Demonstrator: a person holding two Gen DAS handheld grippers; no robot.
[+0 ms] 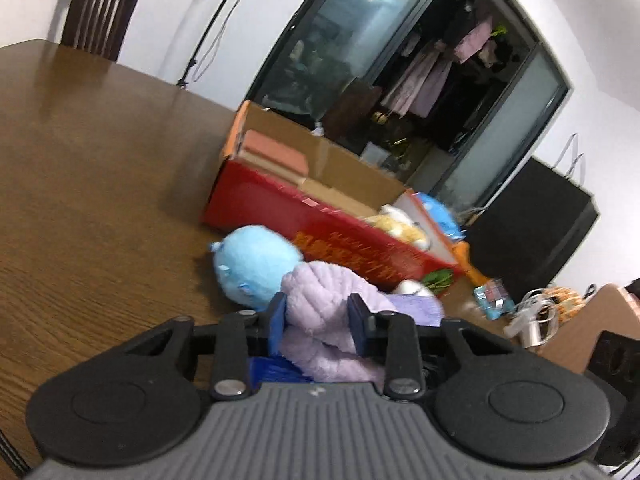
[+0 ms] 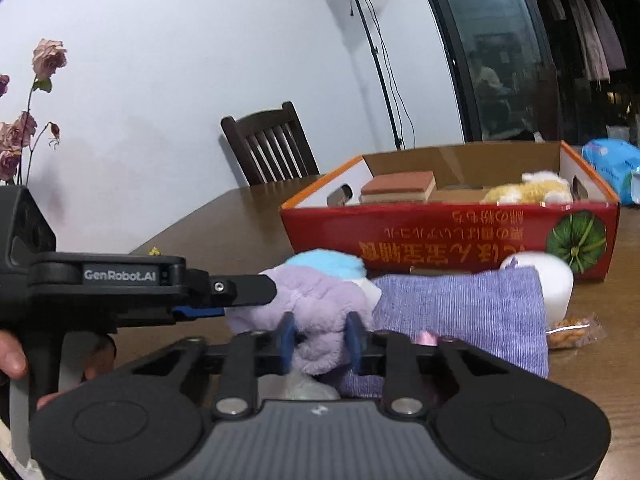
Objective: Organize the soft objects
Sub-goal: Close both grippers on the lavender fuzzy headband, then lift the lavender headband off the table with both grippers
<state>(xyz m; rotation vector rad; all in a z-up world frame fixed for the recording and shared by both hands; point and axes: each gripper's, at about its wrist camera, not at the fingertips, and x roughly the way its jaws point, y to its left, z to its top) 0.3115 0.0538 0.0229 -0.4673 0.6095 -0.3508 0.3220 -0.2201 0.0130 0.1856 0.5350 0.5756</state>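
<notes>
- The left hand-held gripper [image 1: 318, 320] is clamped on a fluffy lilac cloth [image 1: 320, 300]; its two blue pads press into the plush from either side.
- In the right wrist view, the right hand-held gripper [image 2: 320, 340] pinches the same lilac cloth [image 2: 316, 304] between its blue pads, and the left one [image 2: 224, 292] reaches in from the left, its dark finger touching the fluffy bundle.
- The cloth is bunched just above the brown desk [image 1: 100, 160], in the near middle of the scene, in front of the red box.
- A purple ribbed towel [image 2: 460, 308] lies just right of the cloth, touching it and draped toward the near edge.
- A light blue plush toy [image 1: 256, 264] sits directly behind the cloth, between it and the box.
- A white rounded soft object [image 2: 548, 276] peeks out at the far right end of the towel.
- The red cardboard box [image 2: 440, 240] stands open on the far side of the desk; inside are a yellow-and-white plush toy [image 2: 528, 192] at the right and a stack of books [image 2: 400, 188] at the left.
- A small packet of snacks [image 2: 572, 332] lies on the desk to the right of the towel.
- A dark wooden chair [image 2: 272, 144] stands at the far edge against the white wall.
</notes>
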